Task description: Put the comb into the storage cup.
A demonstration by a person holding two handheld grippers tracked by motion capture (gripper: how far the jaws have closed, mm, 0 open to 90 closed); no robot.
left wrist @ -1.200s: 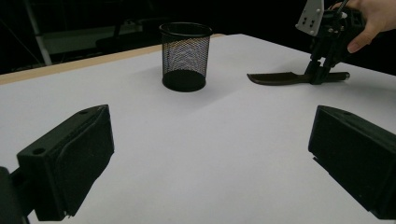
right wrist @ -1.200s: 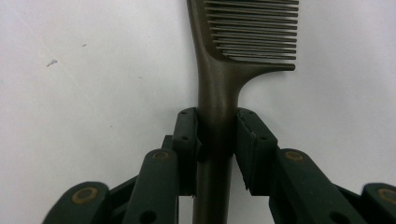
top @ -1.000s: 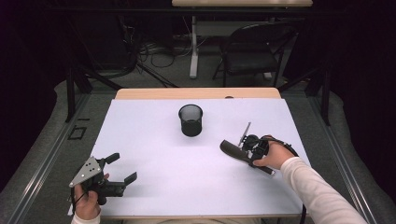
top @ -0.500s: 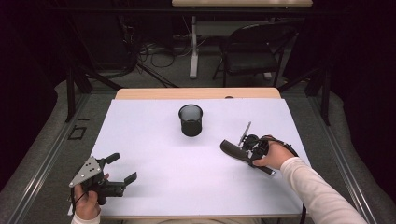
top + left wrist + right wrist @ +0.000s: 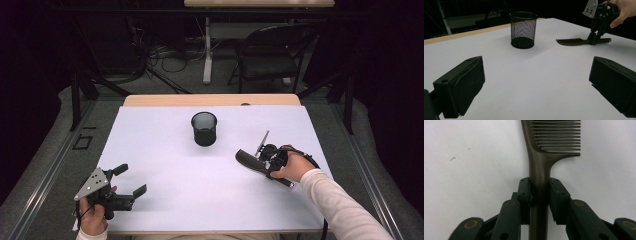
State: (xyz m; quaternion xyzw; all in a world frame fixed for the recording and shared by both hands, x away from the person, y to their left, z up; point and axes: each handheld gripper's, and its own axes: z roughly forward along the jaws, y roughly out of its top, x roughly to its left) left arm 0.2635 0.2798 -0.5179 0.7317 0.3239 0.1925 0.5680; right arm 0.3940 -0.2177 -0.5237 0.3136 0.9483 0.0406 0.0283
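A dark brown comb [image 5: 246, 158] lies flat on the white table [image 5: 165, 150], right of centre. My right gripper [image 5: 266, 161] points down at it and is shut on its handle; in the right gripper view the two pads [image 5: 524, 192] press on either side of the comb's handle [image 5: 540, 167], with the teeth beyond them. From the left gripper view the comb [image 5: 570, 41] rests on the table under that gripper [image 5: 594, 40]. My left gripper [image 5: 132, 179] is at the near left corner, open [image 5: 536, 82], nothing between its jaws. A black mesh cup [image 5: 204, 128] stands upright mid-table.
The mesh cup [image 5: 523, 29] looks empty and stands apart from both grippers. A bare wooden strip [image 5: 210, 100] runs along the table's far edge. Behind the table are a dark chair [image 5: 272, 55], cables on the floor and a second desk.
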